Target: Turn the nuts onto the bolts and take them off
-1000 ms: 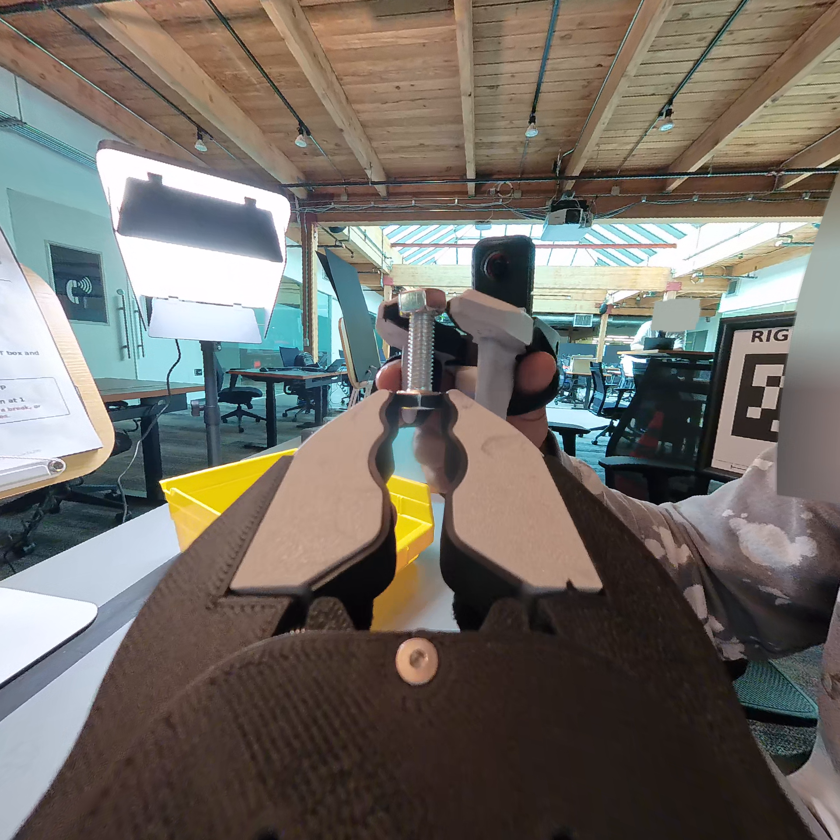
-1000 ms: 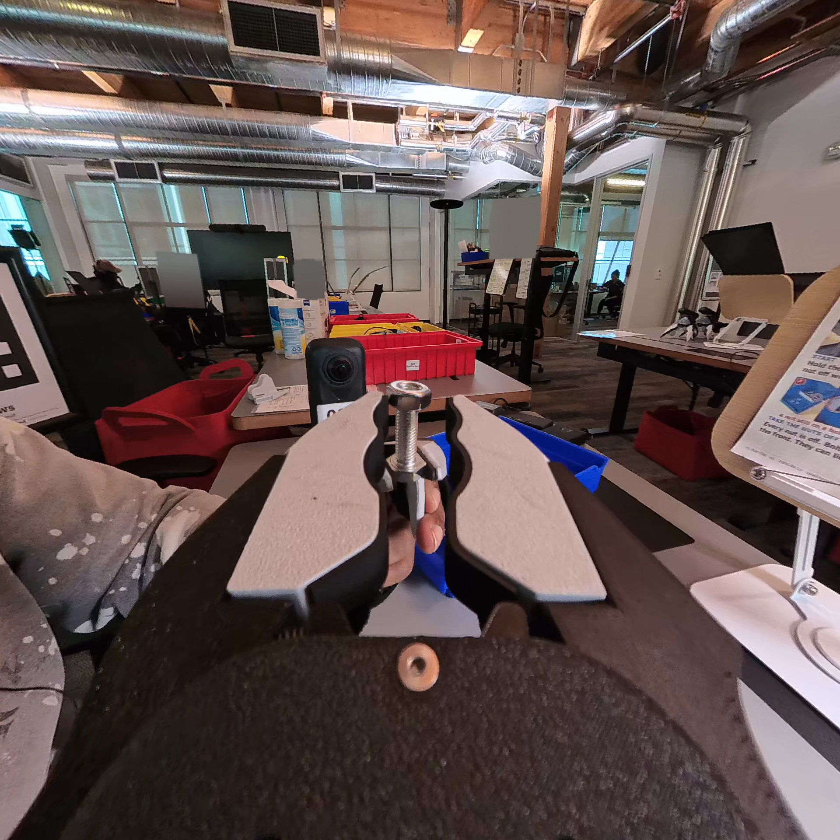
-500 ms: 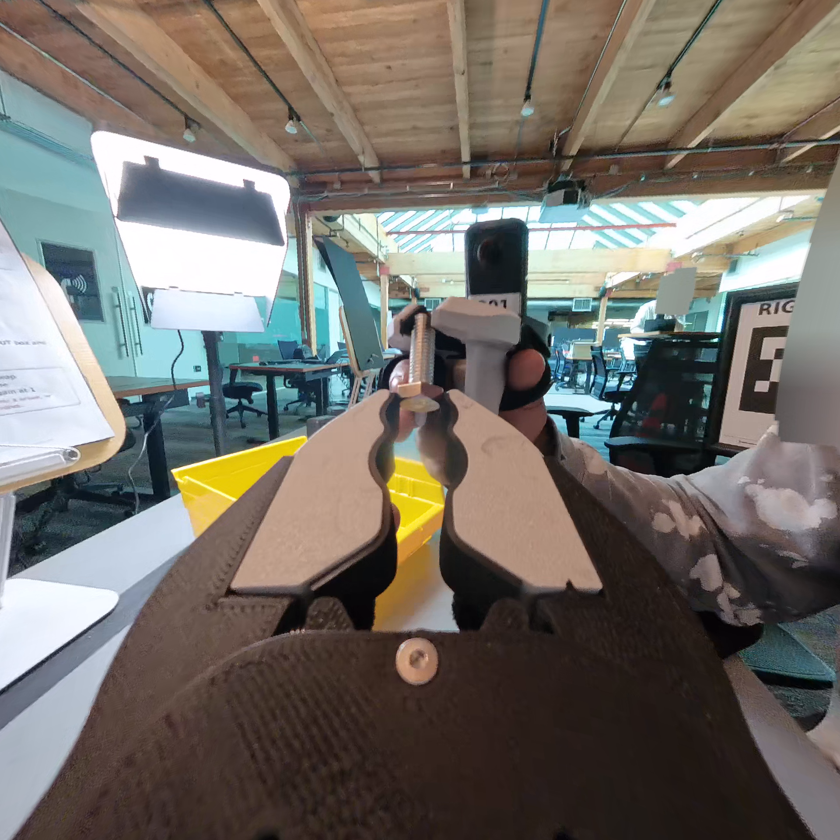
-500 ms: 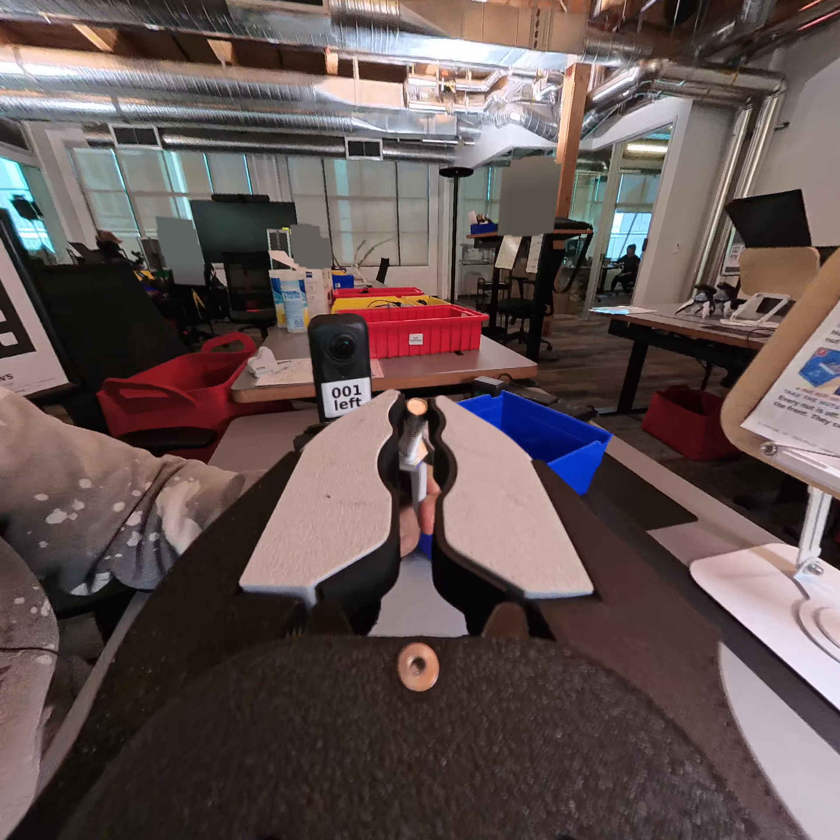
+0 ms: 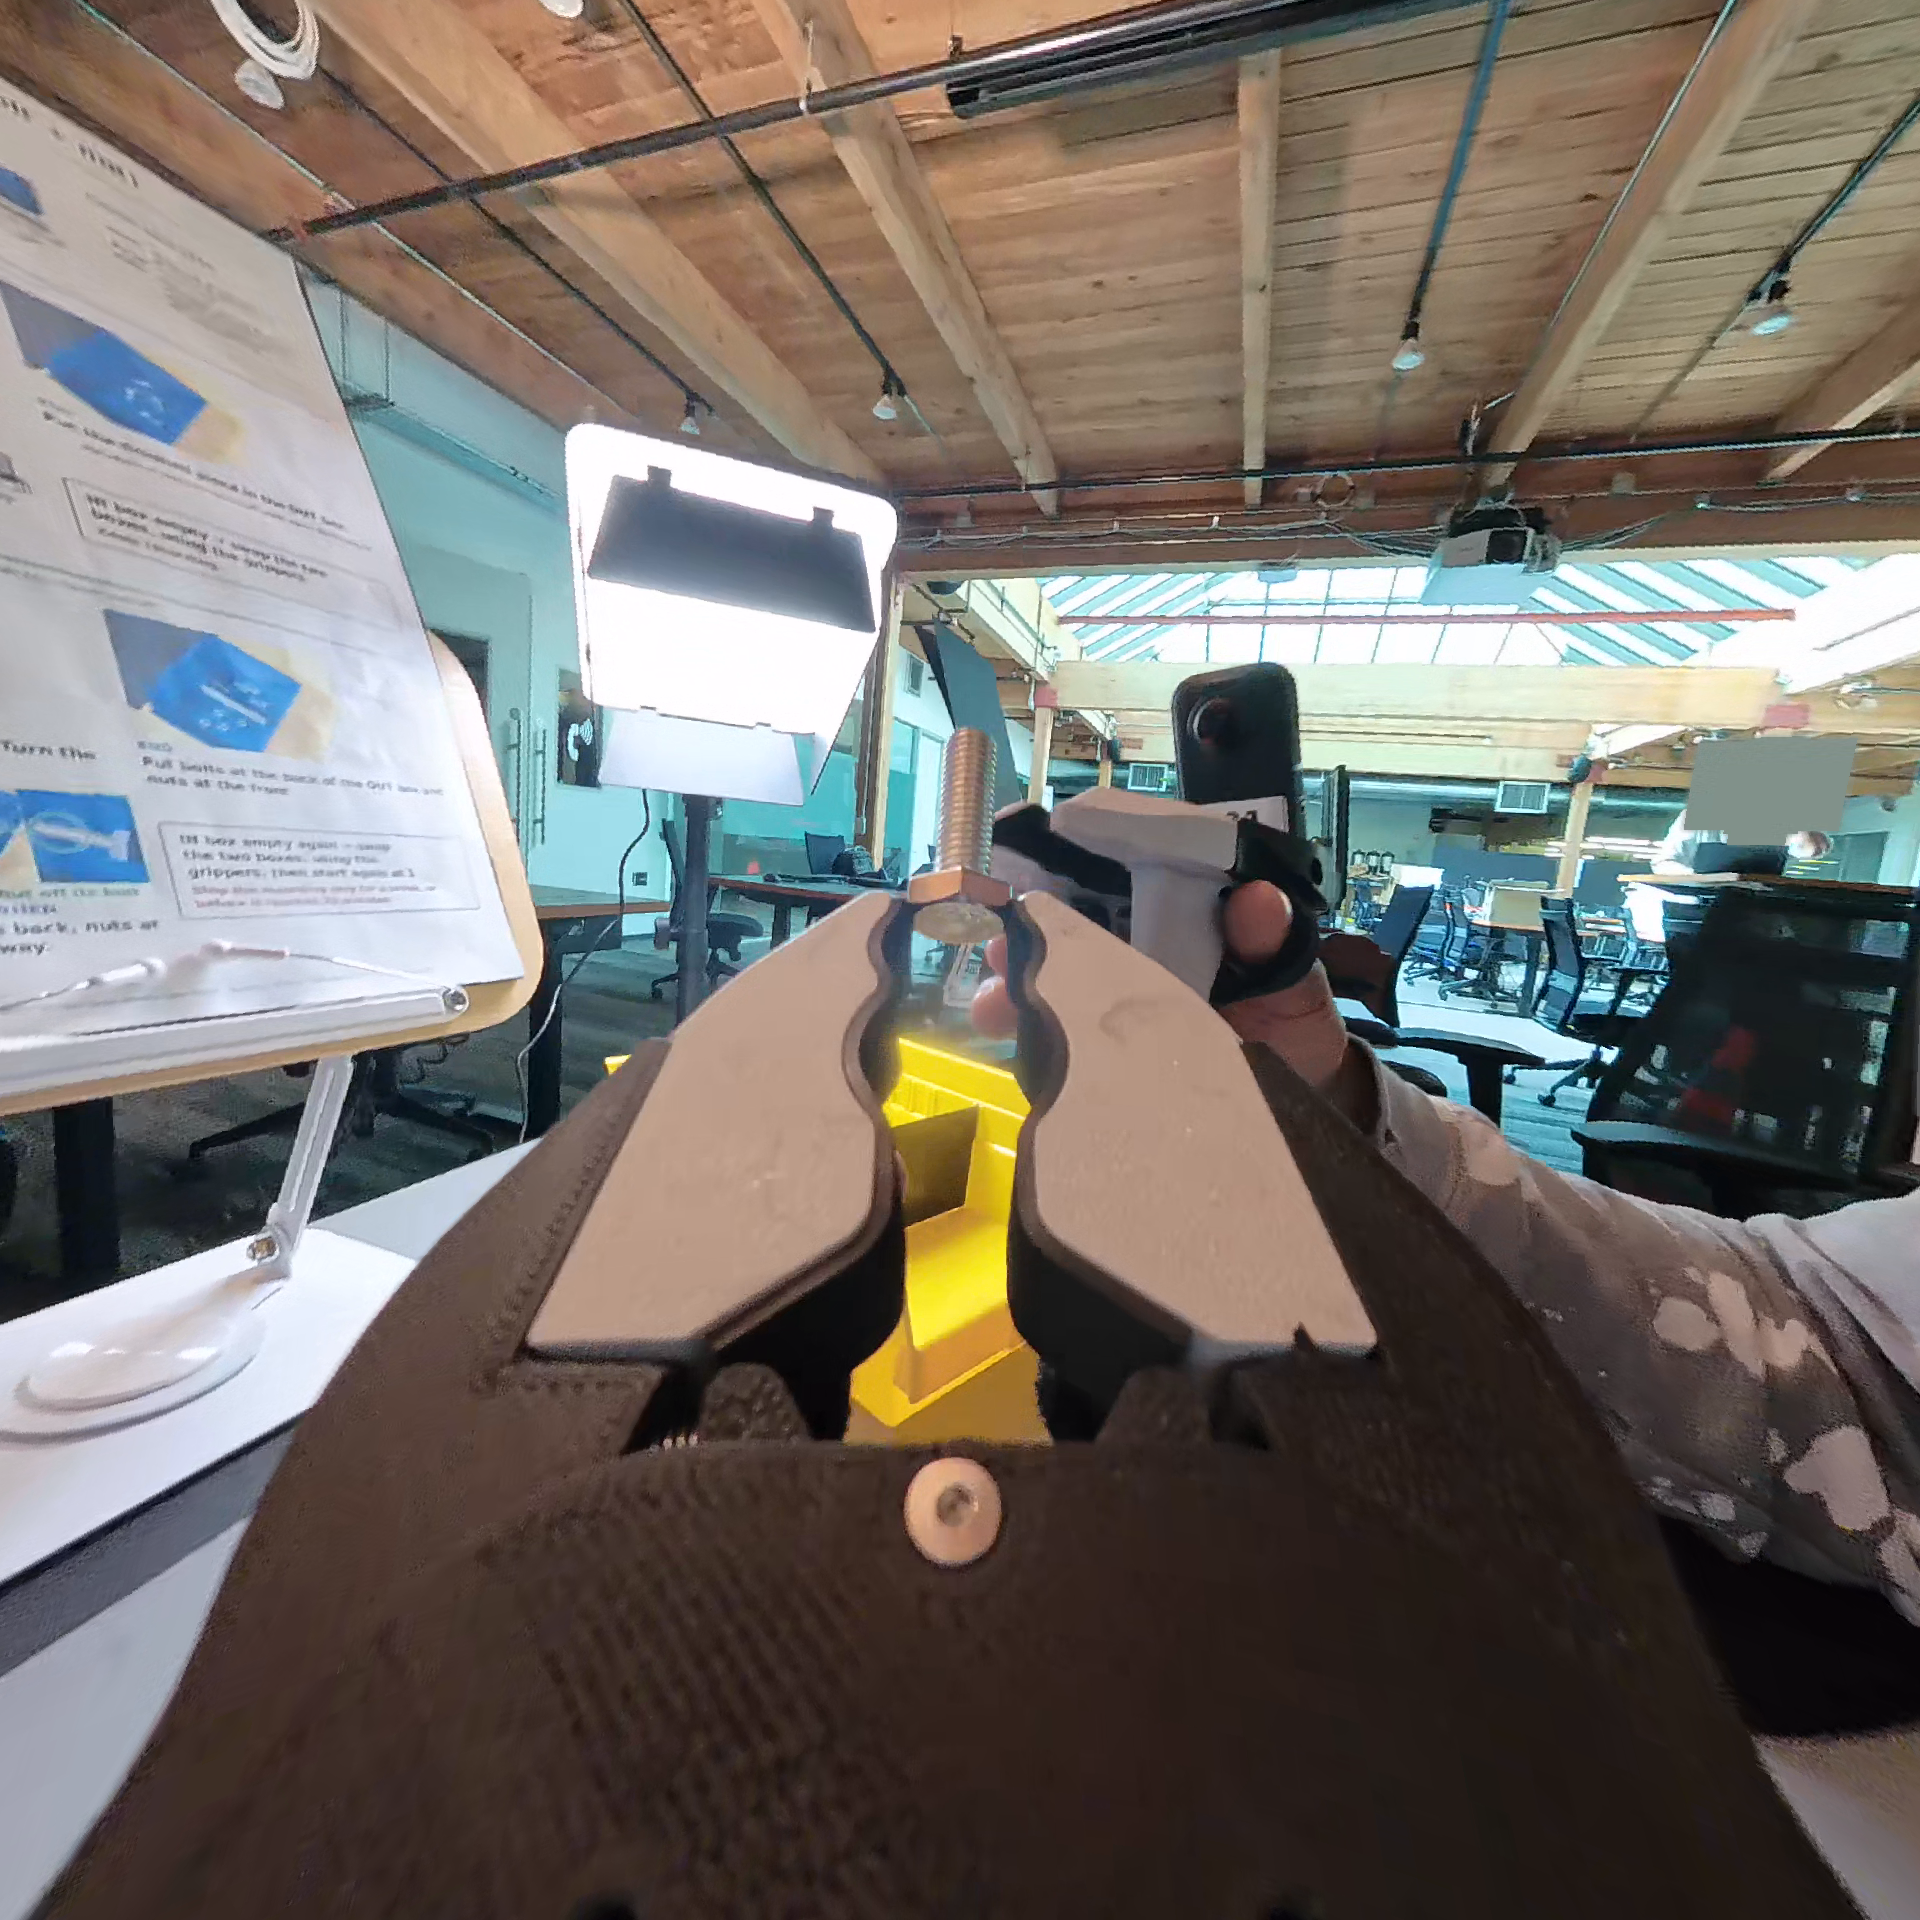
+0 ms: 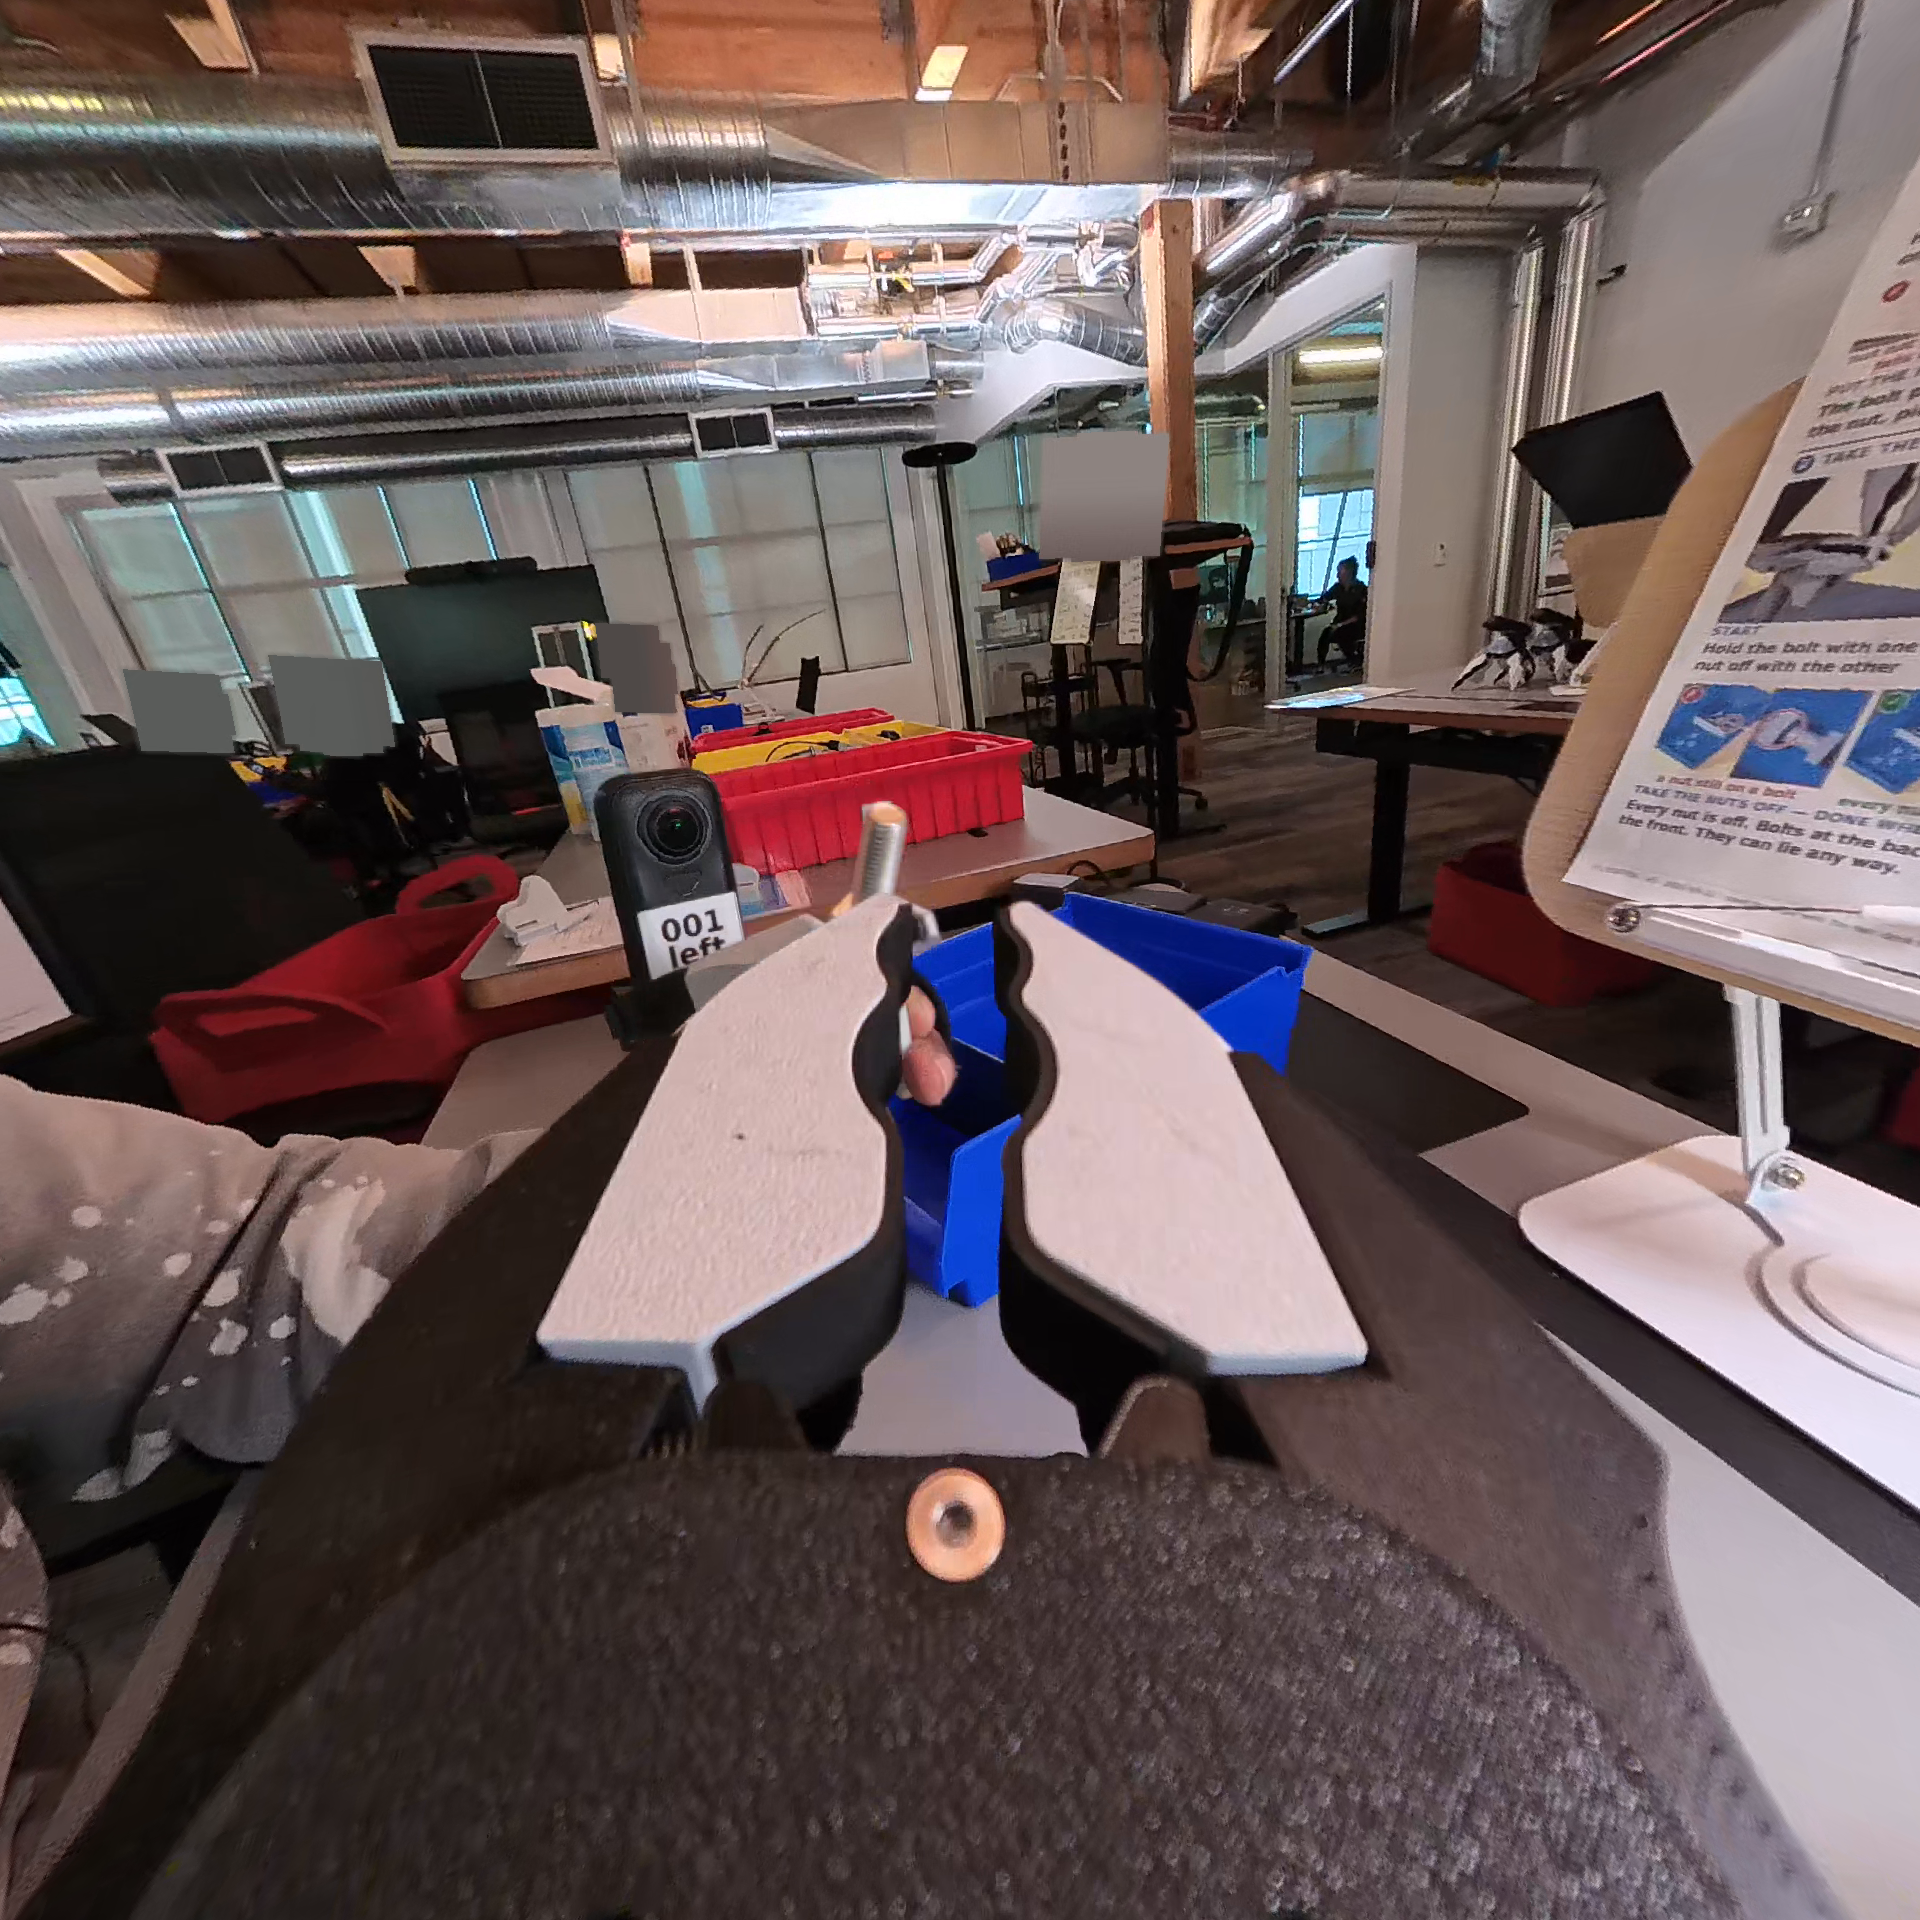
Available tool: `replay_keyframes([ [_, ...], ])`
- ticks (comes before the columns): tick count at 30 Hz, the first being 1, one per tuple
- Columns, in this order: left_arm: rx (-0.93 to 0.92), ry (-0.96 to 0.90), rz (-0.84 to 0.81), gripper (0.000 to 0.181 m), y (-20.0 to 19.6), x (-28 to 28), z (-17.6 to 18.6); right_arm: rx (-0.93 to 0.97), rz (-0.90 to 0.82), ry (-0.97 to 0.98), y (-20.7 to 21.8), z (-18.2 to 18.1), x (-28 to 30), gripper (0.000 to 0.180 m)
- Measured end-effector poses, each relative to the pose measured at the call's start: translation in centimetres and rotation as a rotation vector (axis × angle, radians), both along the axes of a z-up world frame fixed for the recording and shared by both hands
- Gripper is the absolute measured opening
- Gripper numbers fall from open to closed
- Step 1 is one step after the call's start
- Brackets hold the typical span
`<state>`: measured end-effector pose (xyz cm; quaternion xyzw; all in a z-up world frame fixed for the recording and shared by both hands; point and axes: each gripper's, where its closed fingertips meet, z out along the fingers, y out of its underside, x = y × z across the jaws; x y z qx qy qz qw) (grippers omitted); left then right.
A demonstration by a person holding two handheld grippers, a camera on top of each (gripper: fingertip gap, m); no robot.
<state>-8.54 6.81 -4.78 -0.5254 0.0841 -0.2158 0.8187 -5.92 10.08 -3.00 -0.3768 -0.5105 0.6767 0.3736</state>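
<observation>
My left gripper (image 5: pixel 956 914) is shut on the hex head of a silver bolt (image 5: pixel 966 800). The bolt stands upright above the tips with its bare threaded end on top. My right gripper (image 6: pixel 951 920) has its jaws a narrow gap apart. A small bit of metal, the nut (image 6: pixel 923 920), shows at its tips. The right gripper also shows in the left wrist view (image 5: pixel 1060 831), just right of the bolt and clear of it. In the right wrist view the bolt (image 6: pixel 881 852) rises behind the left finger. A person's hand holds each gripper.
A yellow bin (image 5: pixel 935 1132) sits on the table under the left gripper. A blue bin (image 6: pixel 1184 966) lies ahead of the right gripper. Instruction sheets stand on white stands at the left (image 5: pixel 208 623) and at the right (image 6: pixel 1766 675). Office desks and chairs stand beyond. There is about 5 cm between the tips of the two grippers.
The nut that sat on the bolt's top end is gone from it. My right gripper closed at that end, then drew away to the right. The left gripper kept its hold.
</observation>
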Motion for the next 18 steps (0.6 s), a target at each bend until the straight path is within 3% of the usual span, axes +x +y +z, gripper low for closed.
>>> replay_keyframes([
  [18, -0.045, -0.006, 0.055, 0.018, 0.8, -1.8, -1.5, -0.009, -0.043, 0.082, -0.3, 0.1, -0.4, 0.009],
])
